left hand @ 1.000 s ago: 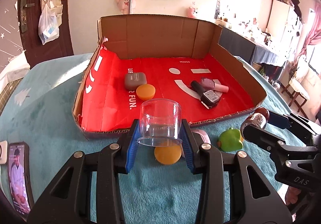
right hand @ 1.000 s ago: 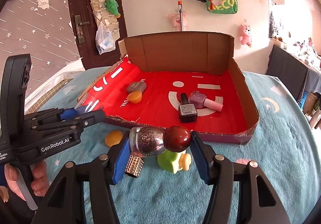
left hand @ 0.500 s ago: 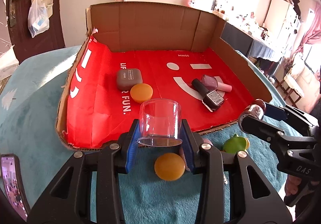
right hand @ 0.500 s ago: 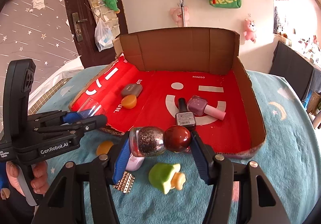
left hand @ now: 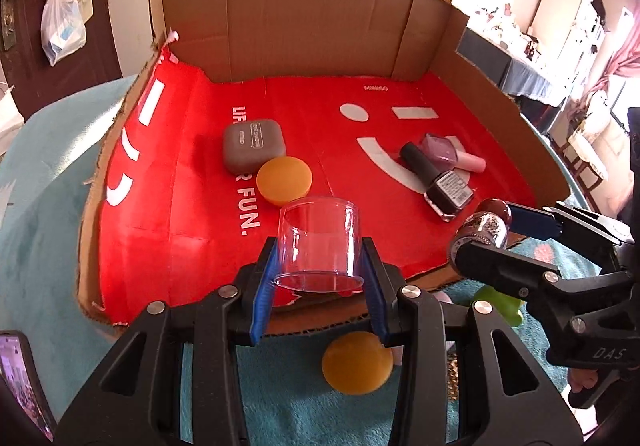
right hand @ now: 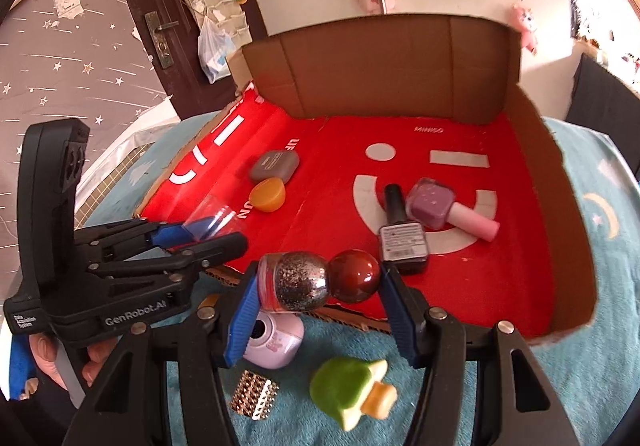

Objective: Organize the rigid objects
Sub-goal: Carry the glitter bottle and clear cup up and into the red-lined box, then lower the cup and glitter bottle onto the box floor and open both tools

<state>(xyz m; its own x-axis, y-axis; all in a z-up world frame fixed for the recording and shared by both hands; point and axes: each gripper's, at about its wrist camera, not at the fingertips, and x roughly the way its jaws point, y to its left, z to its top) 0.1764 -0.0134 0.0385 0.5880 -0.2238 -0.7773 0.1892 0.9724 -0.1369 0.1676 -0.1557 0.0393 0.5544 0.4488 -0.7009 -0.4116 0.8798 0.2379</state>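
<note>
Left tool grips clear cup (tray rim beneath).

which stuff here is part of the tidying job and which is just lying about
Job:
clear plastic cup, in left gripper
glittery round-capped bottle, in right gripper
red-lined cardboard box
orange disc on cloth
green toy

Lying about:
phone
plastic bag on door

Right gripper clamped sideways on glitter bottle, dark red cap toward 3 o'clock, over cardboard tray front edge. Left gripper at 9 o'clock, gripping clear cup. Green toy on blanket, 6 o'clock.
</note>
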